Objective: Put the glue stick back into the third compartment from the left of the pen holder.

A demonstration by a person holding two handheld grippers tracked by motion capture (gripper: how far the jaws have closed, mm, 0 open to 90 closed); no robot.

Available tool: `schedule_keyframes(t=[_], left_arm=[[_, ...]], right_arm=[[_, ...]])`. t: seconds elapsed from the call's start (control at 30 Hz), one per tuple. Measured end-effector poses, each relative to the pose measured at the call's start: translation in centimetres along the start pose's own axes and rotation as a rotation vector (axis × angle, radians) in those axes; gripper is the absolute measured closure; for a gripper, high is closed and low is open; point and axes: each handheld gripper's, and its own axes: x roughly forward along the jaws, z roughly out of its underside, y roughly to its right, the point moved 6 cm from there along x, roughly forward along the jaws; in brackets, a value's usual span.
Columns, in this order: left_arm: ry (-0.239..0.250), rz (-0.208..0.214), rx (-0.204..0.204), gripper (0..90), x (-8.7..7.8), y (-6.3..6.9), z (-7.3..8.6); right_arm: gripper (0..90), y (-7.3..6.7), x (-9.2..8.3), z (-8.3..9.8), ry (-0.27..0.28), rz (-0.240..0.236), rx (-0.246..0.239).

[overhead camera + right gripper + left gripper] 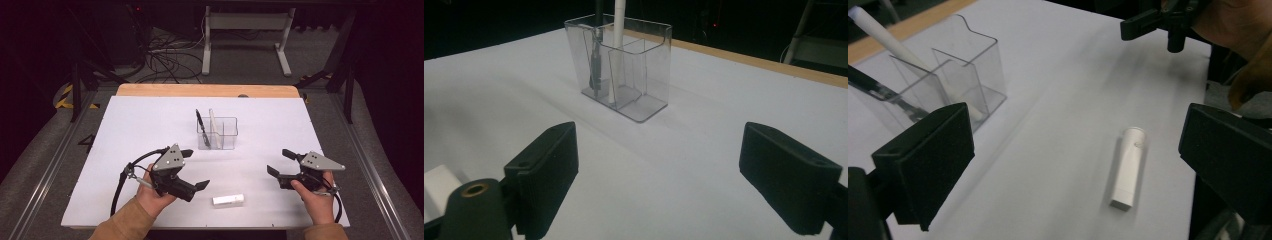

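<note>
Both grippers spread wide, empty. White tube (228,200) flat on worktop (140,125), long axis nine-to-three, at four o'clock off left gripper (192,169), nearer it than right gripper (278,162). Holder (218,133) at twelve.

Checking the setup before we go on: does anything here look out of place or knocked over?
One thing: a short white tube lies flat on the white table near its front edge, between the two grippers, while the black pen and white stick stand in the clear organizer. Nothing looks spilled or damaged.
</note>
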Motion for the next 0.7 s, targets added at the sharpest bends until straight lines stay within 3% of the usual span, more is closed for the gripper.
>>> schedule_keyframes(t=[0.13,0.33,0.5,0.6,0.7], left_arm=[[0.002,0.061,-0.039,2.3,0.2,0.4,-0.2],[-0.037,0.114,-0.034,4.4,0.9,1.1,-0.3],[-0.070,0.182,-0.084,8.0,1.6,1.7,-0.4],[-0.108,0.174,-0.065,8.6,2.4,2.1,-0.5],[-0.157,0.151,-0.018,10.9,3.3,2.5,-0.5]], right_arm=[[17.1,0.1,-0.2,-0.1,0.010,0.004,0.008],[17.5,0.1,-0.2,-0.1,0.011,0.004,0.009],[18.1,-0.1,-0.2,-0.2,0.013,0.000,0.009],[18.1,0.0,-0.3,-0.3,0.023,0.000,0.011],[18.1,0.0,-0.4,-0.4,0.024,0.001,0.012]])
